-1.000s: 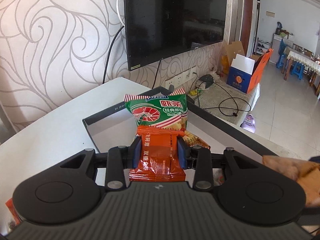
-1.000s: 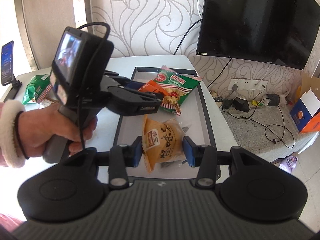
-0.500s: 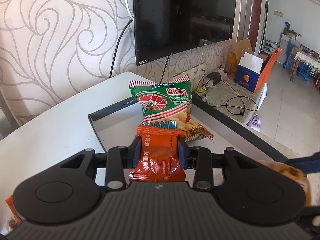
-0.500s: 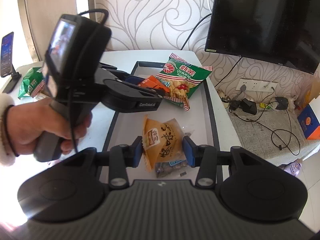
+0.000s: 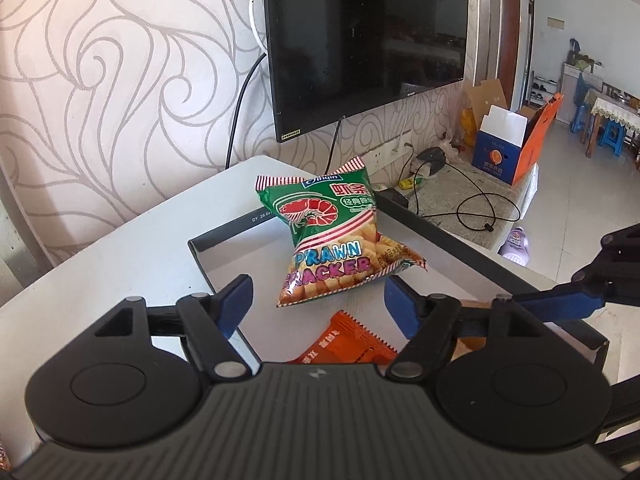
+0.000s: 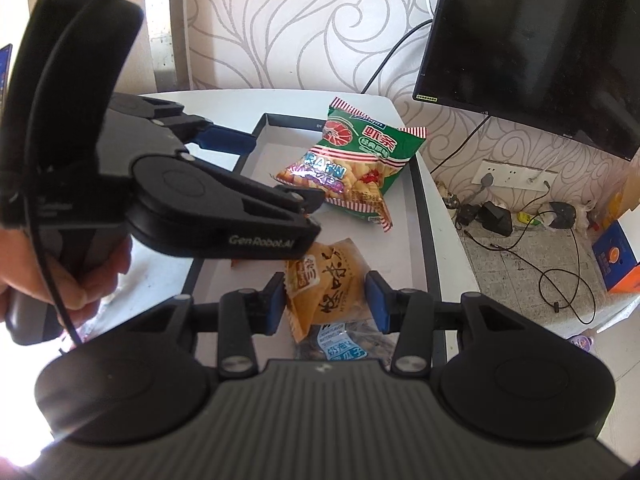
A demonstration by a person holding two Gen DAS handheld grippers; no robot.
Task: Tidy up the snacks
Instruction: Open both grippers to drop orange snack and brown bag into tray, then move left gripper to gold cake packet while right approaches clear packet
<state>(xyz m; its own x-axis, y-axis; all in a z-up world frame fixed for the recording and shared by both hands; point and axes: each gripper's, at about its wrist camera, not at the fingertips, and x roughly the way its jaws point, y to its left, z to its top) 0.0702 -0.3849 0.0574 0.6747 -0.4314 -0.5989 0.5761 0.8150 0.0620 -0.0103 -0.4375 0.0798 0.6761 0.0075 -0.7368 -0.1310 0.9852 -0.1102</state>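
My left gripper (image 5: 318,296) hangs over the dark-rimmed tray (image 5: 224,236), its jaws opening with nothing between the pads. An orange packet (image 5: 344,340) lies loose in the tray just below it. A green prawn cracker bag (image 5: 328,240) rests further in, against the tray's far rim. My right gripper (image 6: 326,292) is shut on a yellow snack packet (image 6: 332,280), held low over the tray (image 6: 424,208) above a clear seed bag with a blue label (image 6: 344,344). In the right wrist view the left gripper (image 6: 280,172) is at the upper left, near the prawn cracker bag (image 6: 360,160).
The tray sits on a white table (image 5: 120,248) against a patterned wall under a black TV (image 5: 368,40). A person's hand (image 6: 88,276) grips the left tool. To the right, a stone ledge (image 6: 520,248) carries cables and chargers. A cardboard box (image 5: 512,148) stands beyond.
The left gripper's jaws have parted and let go of the orange packet, which now lies in the tray. The right gripper has come lower and further over the tray with the yellow packet.
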